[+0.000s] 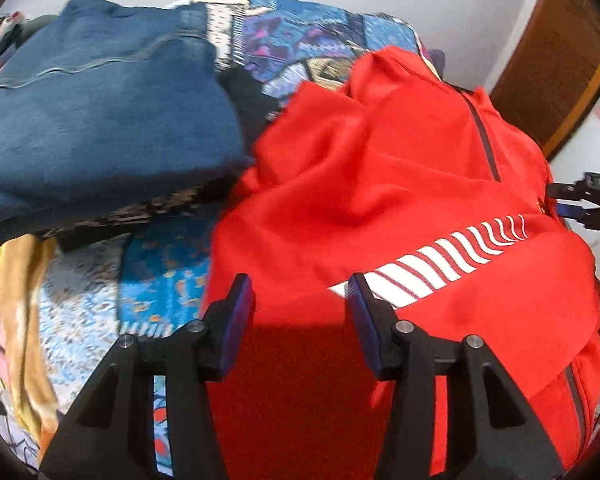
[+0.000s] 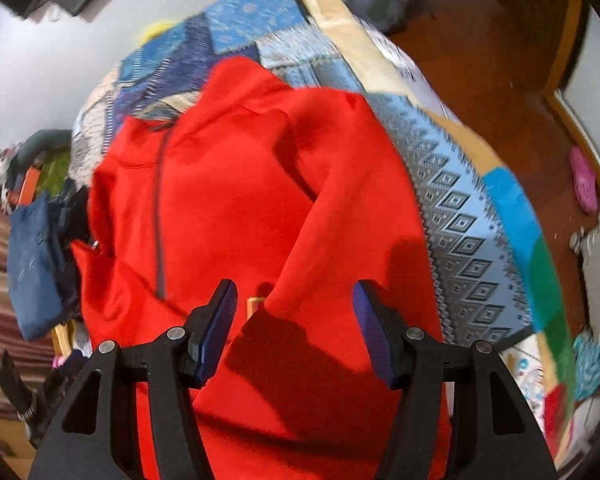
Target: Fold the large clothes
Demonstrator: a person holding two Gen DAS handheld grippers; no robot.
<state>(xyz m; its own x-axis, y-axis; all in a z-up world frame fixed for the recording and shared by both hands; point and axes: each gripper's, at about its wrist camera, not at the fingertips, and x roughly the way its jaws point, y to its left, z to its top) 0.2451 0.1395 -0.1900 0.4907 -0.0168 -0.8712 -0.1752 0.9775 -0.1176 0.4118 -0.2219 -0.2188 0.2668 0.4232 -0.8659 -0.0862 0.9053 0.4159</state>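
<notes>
Both tools, left [image 1: 300,296] and right [image 2: 294,302], gape empty over red jacket [image 2: 240,200], zipper running lengthwise away.

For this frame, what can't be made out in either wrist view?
- Red jacket: its near hem is cut off by the bottom edge behind the left gripper; same in the right view, behind the right gripper.
- Clothes under the folded blue garment: covered, blurred.
- Left-view gripper at the right edge: cropped.

left gripper [image 1: 300,300]: black angular plastic arms, round silver screws at the joints
left pads [image 1: 236,320]: flat, dark blue
right gripper [image 2: 296,308]: same black frame, silver screw heads
right pads [image 2: 222,320]: dark blue, finely ribbed
</notes>
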